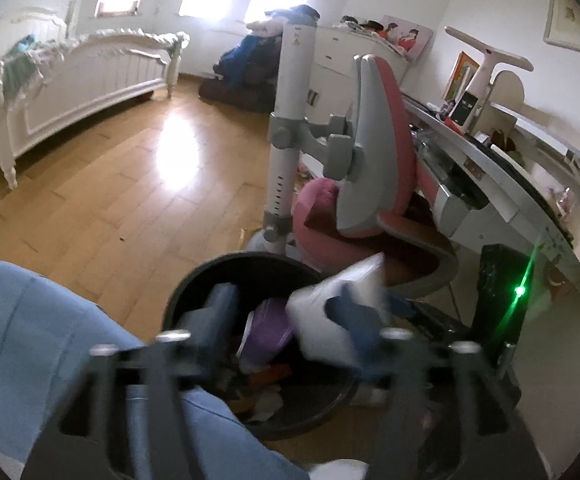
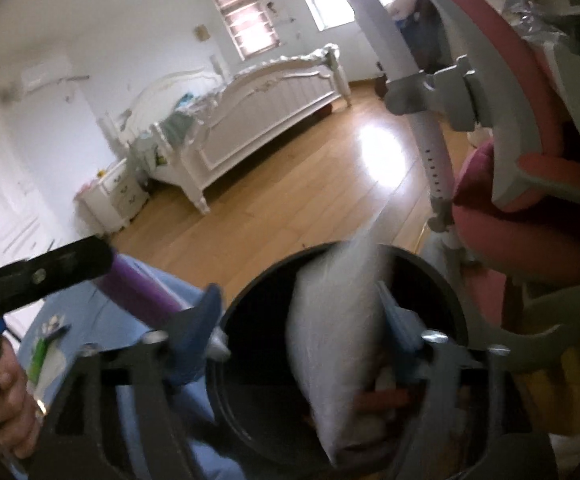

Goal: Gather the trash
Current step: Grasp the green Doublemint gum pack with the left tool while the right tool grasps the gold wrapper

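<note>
A round black trash bin (image 1: pixel 194 280) stands on the wood floor, holding a purple packet (image 1: pixel 270 328) and mixed scraps. My left gripper (image 1: pixel 282 300) hovers over its mouth with its jaws wide apart. A blurred white bag-like piece of trash (image 1: pixel 329 312) lies against the right-hand finger (image 1: pixel 353 316), and nothing pinches it. In the right wrist view my right gripper (image 2: pixel 297 292) also hangs open above the bin (image 2: pixel 441 276). A blurred white piece (image 2: pixel 329 360) sits between its fingers, partly inside the bin, with the left finger (image 2: pixel 198 320) well clear of it.
A pink and grey chair (image 1: pixel 369 140) and a cluttered desk (image 1: pixel 489 184) crowd the bin's right side. Blue fabric on the person (image 1: pixel 30 320) borders its left. A white bed (image 1: pixel 90 76) stands across open wood floor. A hand (image 2: pixel 2 392) holds a black tool with a purple bar (image 2: pixel 142 284).
</note>
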`<move>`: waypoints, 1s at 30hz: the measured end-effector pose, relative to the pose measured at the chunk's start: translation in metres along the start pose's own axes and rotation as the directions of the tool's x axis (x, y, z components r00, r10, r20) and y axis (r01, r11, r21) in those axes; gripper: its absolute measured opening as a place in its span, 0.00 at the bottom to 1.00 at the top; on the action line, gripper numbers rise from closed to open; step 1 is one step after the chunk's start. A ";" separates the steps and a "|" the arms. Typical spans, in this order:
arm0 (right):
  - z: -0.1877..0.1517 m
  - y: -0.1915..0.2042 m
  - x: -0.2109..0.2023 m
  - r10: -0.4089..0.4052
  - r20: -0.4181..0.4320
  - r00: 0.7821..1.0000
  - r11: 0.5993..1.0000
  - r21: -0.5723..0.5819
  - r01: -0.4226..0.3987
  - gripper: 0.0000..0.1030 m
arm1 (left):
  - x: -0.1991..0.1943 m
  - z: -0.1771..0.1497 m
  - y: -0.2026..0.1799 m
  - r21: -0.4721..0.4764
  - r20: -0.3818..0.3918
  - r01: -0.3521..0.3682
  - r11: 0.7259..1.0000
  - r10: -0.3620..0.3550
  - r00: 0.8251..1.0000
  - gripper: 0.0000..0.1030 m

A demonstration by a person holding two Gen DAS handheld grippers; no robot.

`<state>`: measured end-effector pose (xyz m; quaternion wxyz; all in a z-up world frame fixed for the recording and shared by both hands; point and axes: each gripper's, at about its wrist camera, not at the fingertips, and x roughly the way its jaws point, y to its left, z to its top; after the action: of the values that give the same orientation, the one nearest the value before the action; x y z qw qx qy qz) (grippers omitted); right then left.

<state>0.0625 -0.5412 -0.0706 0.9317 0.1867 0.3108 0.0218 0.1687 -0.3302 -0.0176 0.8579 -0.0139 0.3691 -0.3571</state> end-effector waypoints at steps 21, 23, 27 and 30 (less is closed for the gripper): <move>-0.042 0.172 -0.028 0.243 -0.195 0.950 0.911 -0.290 -0.293 0.76 | -0.180 -0.094 0.142 -0.276 -0.006 -0.319 0.907 0.331 0.944 0.74; -0.057 0.203 -0.027 0.264 -0.262 0.928 0.862 -0.368 -0.349 0.76 | -0.188 -0.112 0.161 -0.295 -0.048 -0.365 0.883 0.368 0.929 0.72; -0.089 0.254 -0.022 0.250 -0.379 0.891 0.759 -0.495 -0.423 0.71 | -0.188 -0.136 0.184 -0.296 -0.113 -0.389 0.873 0.372 0.921 0.66; -0.108 0.280 -0.013 0.187 -0.437 0.880 0.699 -0.570 -0.432 0.64 | -0.183 -0.142 0.190 -0.289 -0.119 -0.397 0.871 0.378 0.918 0.66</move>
<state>0.0100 -0.2466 -0.0414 0.8496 -0.1065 0.4056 0.3200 0.1061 -0.0408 -0.0614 0.8880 -0.0623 0.4405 -0.1163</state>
